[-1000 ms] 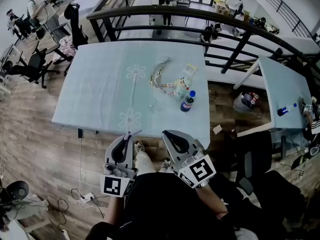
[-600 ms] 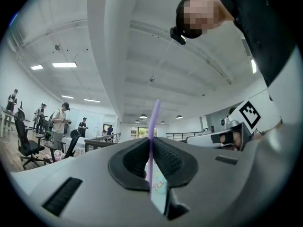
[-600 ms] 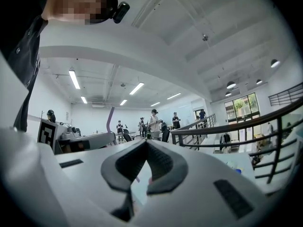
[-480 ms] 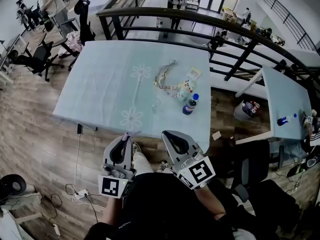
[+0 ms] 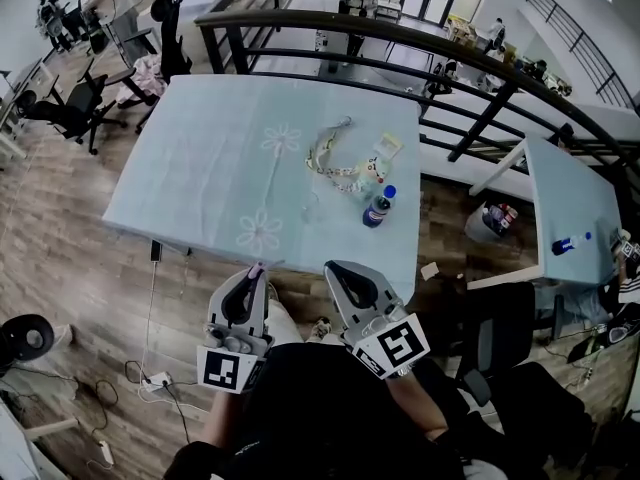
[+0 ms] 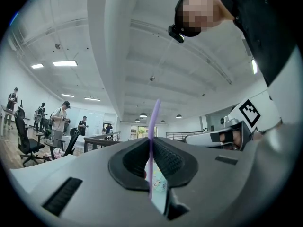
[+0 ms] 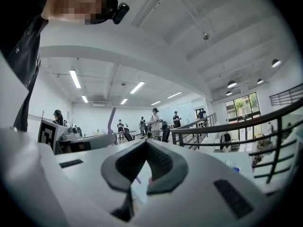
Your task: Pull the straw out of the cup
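My left gripper is shut on a thin purple straw that stands upright between its pads, its top well above the jaws. In the head view the left gripper is held near my body, in front of the table's near edge, with the straw's tip showing. The right gripper is beside it, jaws together with nothing in them. From the right gripper view the straw rises at the left. A small pale cup stands on the pale blue table, far from both grippers.
A patterned lanyard with a card lies by the cup. A dark bottle with a blue cap stands just in front of it. A black railing runs behind the table. Cables lie on the wooden floor.
Both grippers stay where they were, the straw still in the left one. Only the head view has shifted slightly over the table.
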Available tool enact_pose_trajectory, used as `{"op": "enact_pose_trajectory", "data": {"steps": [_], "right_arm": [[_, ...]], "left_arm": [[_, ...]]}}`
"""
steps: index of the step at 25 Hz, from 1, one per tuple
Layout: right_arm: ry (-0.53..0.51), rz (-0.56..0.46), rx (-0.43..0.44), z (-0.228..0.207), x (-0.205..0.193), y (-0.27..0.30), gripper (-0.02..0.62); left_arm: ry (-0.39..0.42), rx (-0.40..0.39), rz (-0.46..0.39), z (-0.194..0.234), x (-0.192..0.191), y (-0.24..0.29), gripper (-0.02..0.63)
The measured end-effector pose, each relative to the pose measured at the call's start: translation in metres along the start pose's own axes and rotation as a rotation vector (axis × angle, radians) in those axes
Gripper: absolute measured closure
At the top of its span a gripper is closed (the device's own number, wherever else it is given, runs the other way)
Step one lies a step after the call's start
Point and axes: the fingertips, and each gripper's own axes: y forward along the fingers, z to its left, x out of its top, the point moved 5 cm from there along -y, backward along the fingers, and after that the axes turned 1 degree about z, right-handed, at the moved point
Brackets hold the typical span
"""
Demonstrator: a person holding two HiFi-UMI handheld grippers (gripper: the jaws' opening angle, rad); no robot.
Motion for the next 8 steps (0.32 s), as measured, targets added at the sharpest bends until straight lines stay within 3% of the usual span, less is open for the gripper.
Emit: {"op": "enact_pose_trajectory", "data": {"steps": [8], "right_arm": [[-0.001,-0.004,-0.008,-0.0043,0.0015,0.0003,0.588]], "left_arm": [[0.007,-0.011,-0.010,0.0006,0.0025,0.0078,0.575]]}}
